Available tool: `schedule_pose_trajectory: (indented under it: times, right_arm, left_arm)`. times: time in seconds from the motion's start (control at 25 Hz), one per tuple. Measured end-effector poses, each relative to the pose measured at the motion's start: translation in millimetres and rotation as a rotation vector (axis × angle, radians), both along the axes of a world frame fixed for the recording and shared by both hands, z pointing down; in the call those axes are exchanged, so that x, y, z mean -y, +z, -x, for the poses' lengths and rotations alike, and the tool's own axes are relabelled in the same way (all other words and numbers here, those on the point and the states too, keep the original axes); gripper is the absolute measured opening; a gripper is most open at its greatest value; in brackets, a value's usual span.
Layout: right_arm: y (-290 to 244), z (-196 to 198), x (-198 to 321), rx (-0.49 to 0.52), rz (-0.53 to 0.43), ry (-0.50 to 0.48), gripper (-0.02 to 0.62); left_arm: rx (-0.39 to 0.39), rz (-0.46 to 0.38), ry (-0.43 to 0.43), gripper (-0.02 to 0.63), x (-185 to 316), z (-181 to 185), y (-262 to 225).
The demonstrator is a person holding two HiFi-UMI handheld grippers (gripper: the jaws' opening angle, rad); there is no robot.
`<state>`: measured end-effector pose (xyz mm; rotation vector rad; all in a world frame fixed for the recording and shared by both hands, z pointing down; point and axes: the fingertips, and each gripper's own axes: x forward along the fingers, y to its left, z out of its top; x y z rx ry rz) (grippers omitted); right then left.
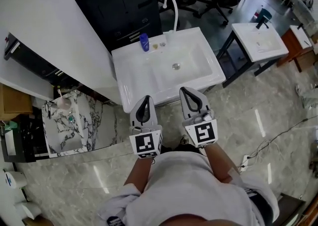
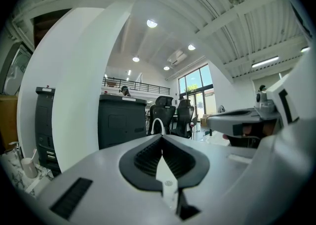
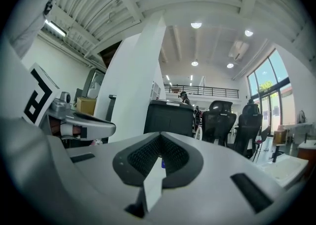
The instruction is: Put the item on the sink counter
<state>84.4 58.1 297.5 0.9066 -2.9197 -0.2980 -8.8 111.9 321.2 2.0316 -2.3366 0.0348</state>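
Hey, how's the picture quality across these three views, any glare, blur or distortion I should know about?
Head view: sharp, evenly lit, with light streaks reflecting off the glossy floor. Left gripper view: heavy fisheye bending, black corners, bright window. Right gripper view: same bending, ceiling lights glaring.

Left gripper (image 1: 145,102) and right gripper (image 1: 189,95) side by side, jaws over the sink (image 1: 134,78) near rim. Bottle (image 1: 144,42) ahead of left jaws, on the sink's far-left counter; small bits (image 1: 159,45) just right of it. Faucet (image 1: 173,4) ahead, behind the basin. Cabinet (image 1: 119,1) behind sink. Second sink (image 1: 261,41) well right of right jaws.
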Motion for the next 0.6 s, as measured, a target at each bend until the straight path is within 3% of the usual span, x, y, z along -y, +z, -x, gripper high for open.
schedule_pose_trajectory:
  times: [0.6]
  right_arm:
    - [-3.1,-7.6,4.8,0.015,0.000,0.058,0.003]
  left_arm:
    - [0.029,-0.016,0.023,0.009,3.4,-0.3,-3.3]
